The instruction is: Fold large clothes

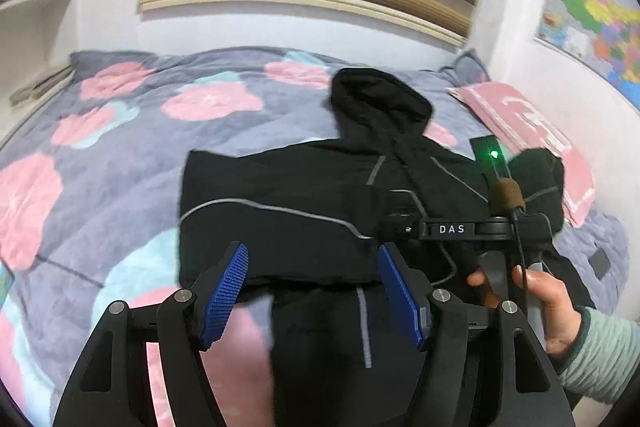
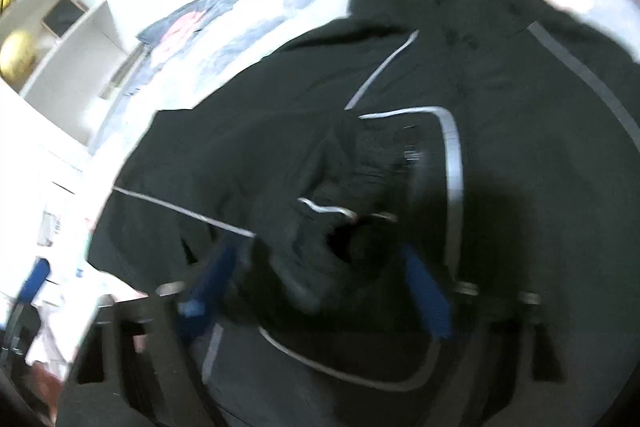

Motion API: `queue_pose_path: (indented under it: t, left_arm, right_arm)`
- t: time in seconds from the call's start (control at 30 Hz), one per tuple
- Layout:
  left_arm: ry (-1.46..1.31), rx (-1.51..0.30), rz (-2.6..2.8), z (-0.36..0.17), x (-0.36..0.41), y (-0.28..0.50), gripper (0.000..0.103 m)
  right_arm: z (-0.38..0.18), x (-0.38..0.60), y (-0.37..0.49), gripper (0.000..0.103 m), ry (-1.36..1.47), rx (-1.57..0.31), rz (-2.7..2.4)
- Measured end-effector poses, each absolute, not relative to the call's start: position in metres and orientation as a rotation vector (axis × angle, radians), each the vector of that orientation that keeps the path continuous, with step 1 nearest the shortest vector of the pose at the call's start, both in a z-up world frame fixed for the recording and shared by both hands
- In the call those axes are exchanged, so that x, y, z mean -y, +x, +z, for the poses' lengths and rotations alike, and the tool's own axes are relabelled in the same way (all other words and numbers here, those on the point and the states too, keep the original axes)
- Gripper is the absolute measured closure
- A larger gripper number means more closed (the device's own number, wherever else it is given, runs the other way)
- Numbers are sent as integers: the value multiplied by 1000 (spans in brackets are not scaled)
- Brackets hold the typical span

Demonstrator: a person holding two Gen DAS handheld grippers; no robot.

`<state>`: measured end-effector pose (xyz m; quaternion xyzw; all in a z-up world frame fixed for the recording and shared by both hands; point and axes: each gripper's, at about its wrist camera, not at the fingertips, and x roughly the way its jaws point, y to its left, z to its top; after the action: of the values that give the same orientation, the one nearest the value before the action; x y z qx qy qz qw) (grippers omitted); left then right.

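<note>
Hooded jacket (image 1: 312, 195), black with grey piping, spread on a floral quilt (image 1: 120, 131); hood at the far end, one sleeve folded across the chest. Left gripper (image 1: 312, 291): blue pads wide apart, nothing between them, poised over the near hem. Right gripper (image 2: 320, 287): seen blurred in its own view, blue pads either side of a bunched fold of black cloth; whether they press on it cannot be told. Right hand (image 1: 552, 303) grips its handle at the near right. Pink cushion (image 1: 532, 131) lies far right, coloured map (image 1: 592, 15) on the wall.
</note>
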<state>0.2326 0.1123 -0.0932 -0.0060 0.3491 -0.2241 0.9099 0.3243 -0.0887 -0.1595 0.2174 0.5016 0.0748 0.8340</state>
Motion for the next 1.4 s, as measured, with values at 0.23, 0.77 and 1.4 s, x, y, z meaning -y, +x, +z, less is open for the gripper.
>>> queue_pose_path:
  t: [0.23,0.77,1.4]
  left_arm:
    - [-69,-742,-357,-93,-118,263,34]
    - [74,-943,-400,-195,41,325,34]
    - [54,-818,-415,-218,34,310,34]
  right_arm:
    - [-82,114,305,74,316,-871,137]
    - [-130,314,250,74,243,-989,-301]
    - [-105,252,226,36,87,-889,-239]
